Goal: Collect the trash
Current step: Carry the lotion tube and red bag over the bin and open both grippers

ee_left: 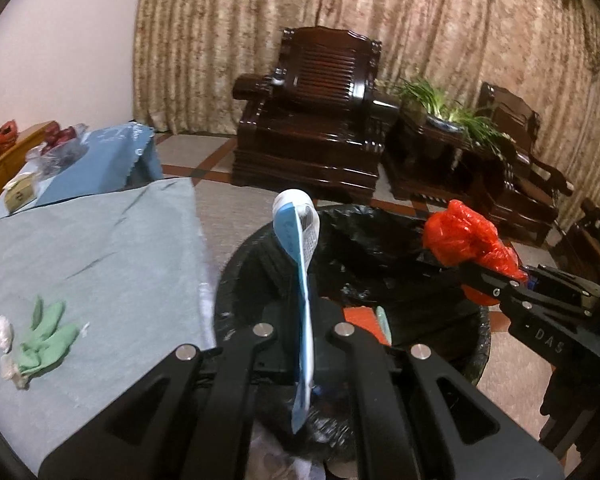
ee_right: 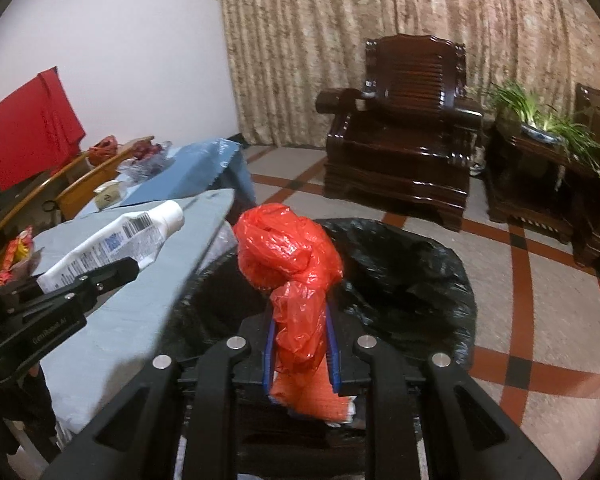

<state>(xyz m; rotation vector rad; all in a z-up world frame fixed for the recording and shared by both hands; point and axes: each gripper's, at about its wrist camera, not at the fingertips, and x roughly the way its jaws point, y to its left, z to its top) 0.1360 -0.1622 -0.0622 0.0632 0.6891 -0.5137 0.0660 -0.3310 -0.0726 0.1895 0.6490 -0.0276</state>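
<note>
Over the bin (ee_left: 440,248), lined with a black bag, my left claw (ee_left: 306,320) pinches a flattened blue-and-white tube (ee_left: 298,236) by its crimped end, cap pointing away. Only the left wrist view shows a green glove (ee_left: 44,330) and crumpled white tissue (ee_left: 0,330) lying near the worktop's (ee_left: 112,240) near left edge. The right wrist view alone shows the tube's (ee_right: 112,240) printed back and barcode. There my right claw (ee_right: 300,344) is clamped, narrow, on a knotted red plastic bag (ee_right: 288,252) held above the bin's (ee_right: 412,264) opening. Inside the bin I make out something orange and pale scraps.
</note>
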